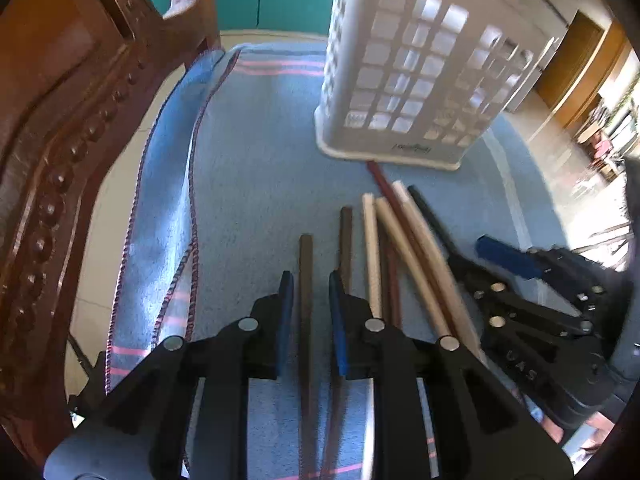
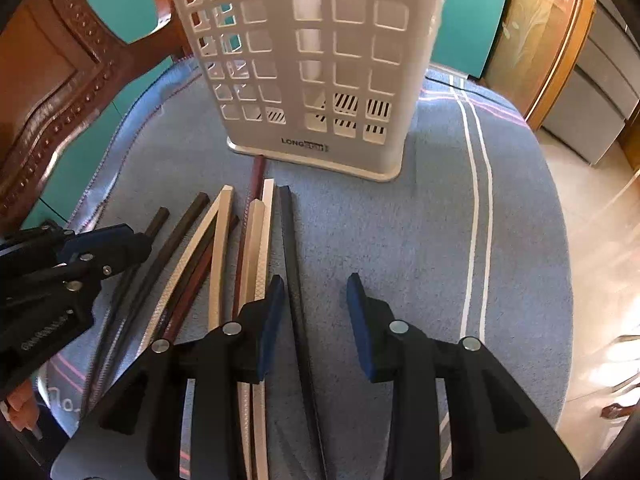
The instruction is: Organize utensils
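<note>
My left gripper (image 1: 310, 316) sits low over the blue towel (image 1: 256, 168), jaws apart, straddling a dark brown chopstick (image 1: 306, 280) without clamping it; I see gaps on both sides. That stick runs straight ahead along my fingers, far end toward the white slotted holder (image 1: 420, 72). Just right of my right pad lies another brown stick (image 1: 346, 236), then the cream sticks (image 1: 416, 240) and a reddish one (image 1: 382, 184), all fanned, long axes pointing at the holder's base; the reddish tip touches or nearly touches it, can't tell.

My right gripper (image 2: 316, 312) also hovers low, jaws wide apart. A black chopstick (image 2: 290, 248) lies between them, hugging the left pad (image 2: 272, 320), not gripped, axis running forward to the holder (image 2: 312, 60). Left of me is the rest of the bundle (image 2: 224, 248) and the left gripper (image 2: 100, 248) over its outer sticks. To my right, bare towel (image 2: 400, 240) with white stripes runs to the rounded edge; floor beyond. Carved wooden chair (image 1: 60, 140) crowds the far left, close to the towel's folded hem.
</note>
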Action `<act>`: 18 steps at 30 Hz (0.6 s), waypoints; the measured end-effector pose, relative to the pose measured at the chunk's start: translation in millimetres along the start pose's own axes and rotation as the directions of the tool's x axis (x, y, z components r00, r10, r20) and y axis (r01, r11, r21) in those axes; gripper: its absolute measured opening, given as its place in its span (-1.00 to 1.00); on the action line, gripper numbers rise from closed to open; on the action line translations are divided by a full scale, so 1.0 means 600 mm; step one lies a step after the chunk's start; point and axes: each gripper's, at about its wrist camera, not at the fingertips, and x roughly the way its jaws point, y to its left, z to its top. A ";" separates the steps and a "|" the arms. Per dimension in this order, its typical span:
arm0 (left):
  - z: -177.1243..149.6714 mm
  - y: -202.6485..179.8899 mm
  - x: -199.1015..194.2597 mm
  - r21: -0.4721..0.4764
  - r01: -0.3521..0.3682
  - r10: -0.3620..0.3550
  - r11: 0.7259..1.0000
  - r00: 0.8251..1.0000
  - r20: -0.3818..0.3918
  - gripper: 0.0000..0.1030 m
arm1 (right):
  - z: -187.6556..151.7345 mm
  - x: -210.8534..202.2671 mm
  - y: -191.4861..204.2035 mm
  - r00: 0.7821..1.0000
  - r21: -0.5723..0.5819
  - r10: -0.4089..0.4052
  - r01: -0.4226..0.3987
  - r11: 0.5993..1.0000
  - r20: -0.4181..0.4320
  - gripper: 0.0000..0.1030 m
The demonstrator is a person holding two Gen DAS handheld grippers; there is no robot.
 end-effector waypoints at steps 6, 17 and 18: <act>-0.006 -0.010 0.015 0.033 -0.049 0.049 0.998 0.999 0.004 -0.63 | 0.005 0.003 -0.014 0.999 0.028 -0.034 0.035 0.999 -0.012 -0.34; -0.005 -0.033 0.013 0.054 -0.113 0.112 0.992 0.993 0.022 -0.63 | -0.004 -0.003 -0.025 1.000 0.022 -0.026 0.026 0.999 -0.002 -0.62; -0.007 -0.033 0.012 0.056 -0.114 0.113 0.992 0.993 0.023 -0.63 | -0.004 -0.004 -0.026 1.000 0.029 -0.017 0.017 0.999 -0.002 -0.86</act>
